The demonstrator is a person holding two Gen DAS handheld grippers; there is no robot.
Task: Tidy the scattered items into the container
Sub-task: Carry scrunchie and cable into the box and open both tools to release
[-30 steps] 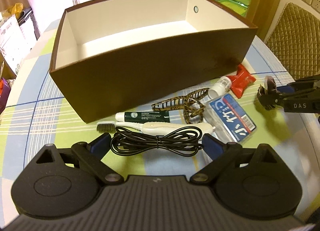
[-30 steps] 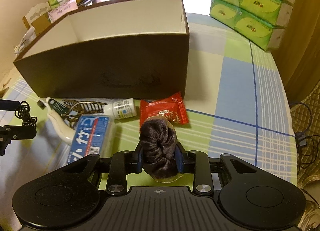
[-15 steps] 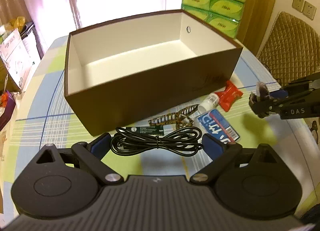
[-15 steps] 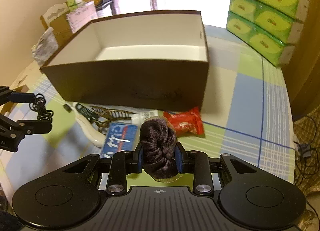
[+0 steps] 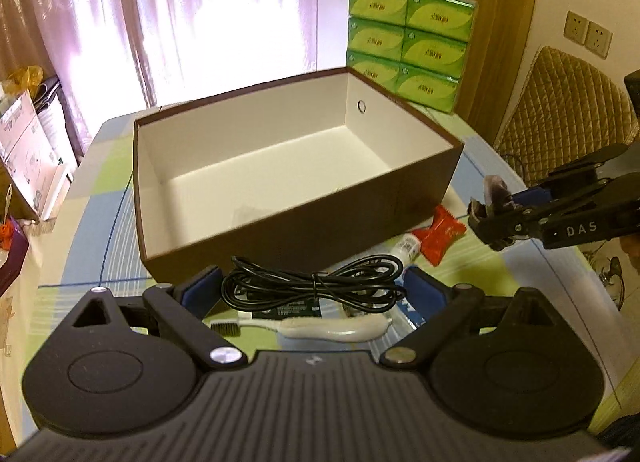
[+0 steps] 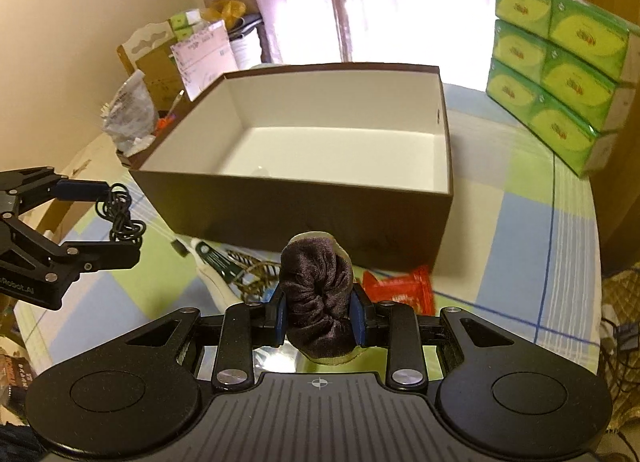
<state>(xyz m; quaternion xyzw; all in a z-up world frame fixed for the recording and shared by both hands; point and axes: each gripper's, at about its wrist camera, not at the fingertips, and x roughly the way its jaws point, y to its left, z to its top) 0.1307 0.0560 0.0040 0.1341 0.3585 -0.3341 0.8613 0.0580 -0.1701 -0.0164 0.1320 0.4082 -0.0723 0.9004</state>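
Both grippers have risen since the earlier frames, so the brown box (image 5: 304,217) now sits lower in each view and its white floor shows, with nothing in it. The left gripper (image 5: 312,290) has its jaws spread wide, with the bundled black cable (image 5: 316,286) spanning the gap between the blue pads (image 5: 202,288) and held up off the table; from the right wrist view the same cable (image 6: 120,213) hangs between the fingers, clear of the checked tablecloth (image 6: 520,221). The right gripper (image 6: 320,310) has its jaws closed down onto a dark rolled sock (image 6: 316,286), which stands upright between the pads and above the table. On the cloth just in front of the box lie a white razor (image 5: 332,328), a dark green tube (image 5: 296,308) mostly hidden under the cable, a small white bottle (image 5: 410,248), a red packet (image 5: 440,236) beside the box's near right corner, and a striped brown band (image 6: 252,270). Green tissue packs (image 5: 412,41) are stacked behind the box's far right corner.
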